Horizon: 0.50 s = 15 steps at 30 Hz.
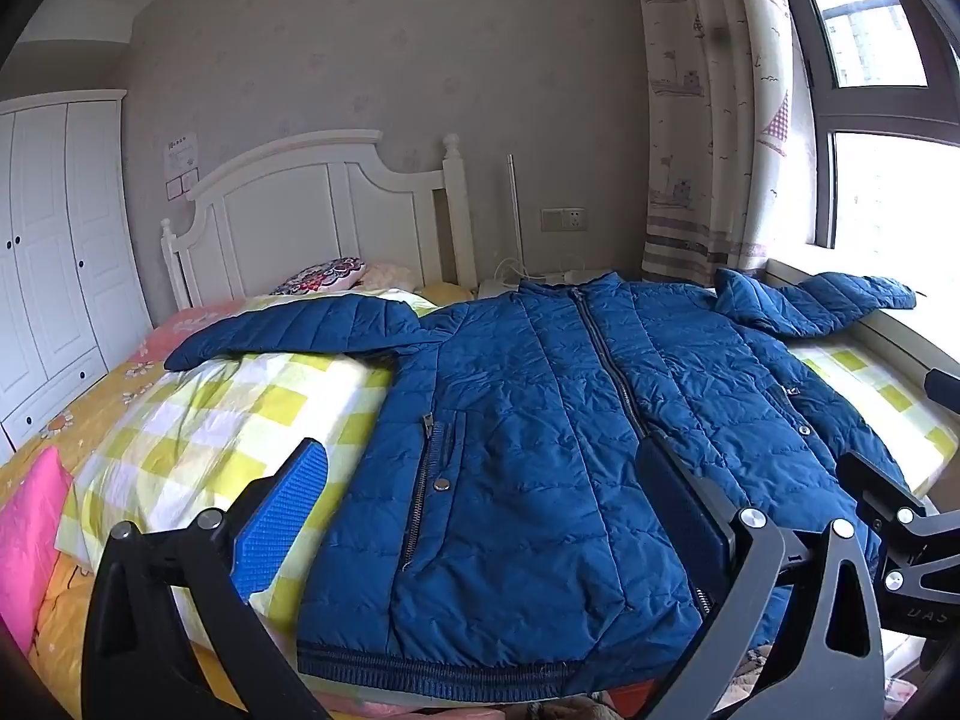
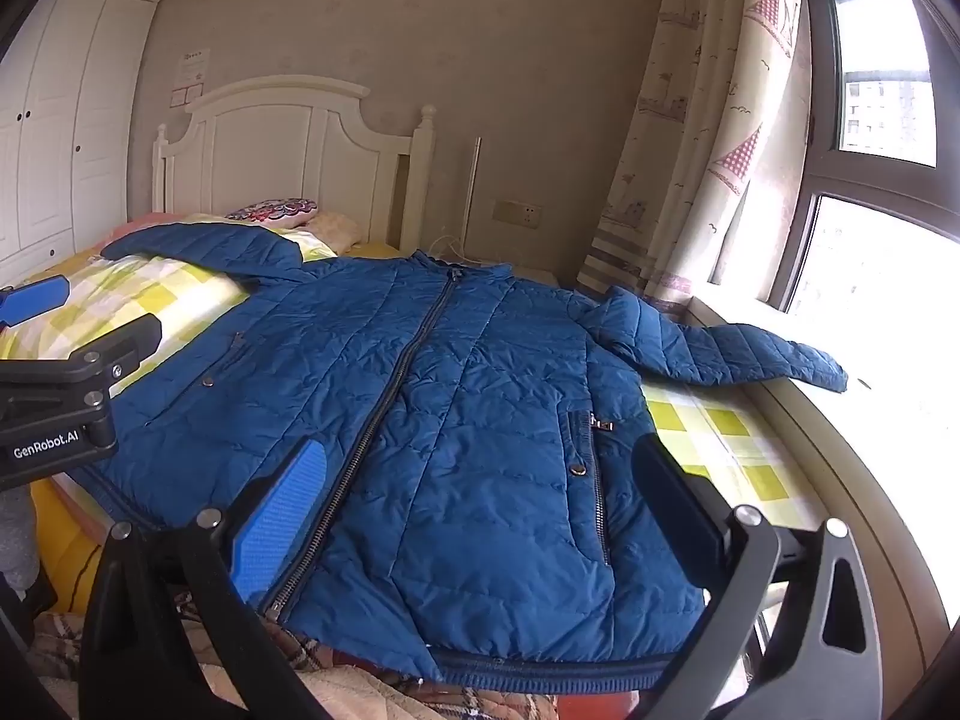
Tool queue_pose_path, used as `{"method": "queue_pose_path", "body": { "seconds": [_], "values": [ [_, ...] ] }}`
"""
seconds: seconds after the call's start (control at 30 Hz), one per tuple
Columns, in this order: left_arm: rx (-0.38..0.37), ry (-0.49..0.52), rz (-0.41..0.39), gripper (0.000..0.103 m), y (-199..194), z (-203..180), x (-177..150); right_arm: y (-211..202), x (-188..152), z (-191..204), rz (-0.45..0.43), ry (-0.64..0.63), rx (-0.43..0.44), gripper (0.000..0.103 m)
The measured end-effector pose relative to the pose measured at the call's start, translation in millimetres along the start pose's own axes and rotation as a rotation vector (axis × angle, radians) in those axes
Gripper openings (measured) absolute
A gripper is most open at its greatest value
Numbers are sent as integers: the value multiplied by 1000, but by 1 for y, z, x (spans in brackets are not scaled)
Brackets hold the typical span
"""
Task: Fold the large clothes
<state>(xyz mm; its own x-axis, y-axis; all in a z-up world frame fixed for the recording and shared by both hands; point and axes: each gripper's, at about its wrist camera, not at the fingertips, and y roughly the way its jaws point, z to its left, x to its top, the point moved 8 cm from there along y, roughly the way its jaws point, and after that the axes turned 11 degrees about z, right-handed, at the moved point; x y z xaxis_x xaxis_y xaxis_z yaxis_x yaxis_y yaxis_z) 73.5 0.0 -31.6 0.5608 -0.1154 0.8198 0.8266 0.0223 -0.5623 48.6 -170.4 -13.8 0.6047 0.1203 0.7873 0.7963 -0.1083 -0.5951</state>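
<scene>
The jacket (image 1: 540, 420) lies flat, zipped, on the bed (image 1: 198, 420), sleeves spread. Puffy, light and slick, it likely slips unless pinched at seams, cuffs or hem. Left gripper (image 1: 480, 498) and right gripper (image 2: 480, 498) fingers stand wide, empty.

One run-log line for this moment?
blue quilted zip jacket: flat on bed, zipped, sleeves spread | left tongs: open, empty | right tongs: open, empty | fold: not started

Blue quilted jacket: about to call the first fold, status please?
Left gripper and right gripper open, empty. Blue quilted jacket flat on the checked bedding, zipped, sleeves spread. Nothing in the way.
</scene>
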Motion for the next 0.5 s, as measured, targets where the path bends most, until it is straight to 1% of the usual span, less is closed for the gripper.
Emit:
{"method": "queue_pose_path", "body": {
  "seconds": [0.2, 0.5],
  "values": [
    [0, -1, 6, 99, 0, 0, 0, -1, 0, 7, 4, -1, 2, 101],
    [-4, -3, 9, 99, 0, -1, -1, 5, -2, 4, 9, 4, 15, 101]
  ]
}}
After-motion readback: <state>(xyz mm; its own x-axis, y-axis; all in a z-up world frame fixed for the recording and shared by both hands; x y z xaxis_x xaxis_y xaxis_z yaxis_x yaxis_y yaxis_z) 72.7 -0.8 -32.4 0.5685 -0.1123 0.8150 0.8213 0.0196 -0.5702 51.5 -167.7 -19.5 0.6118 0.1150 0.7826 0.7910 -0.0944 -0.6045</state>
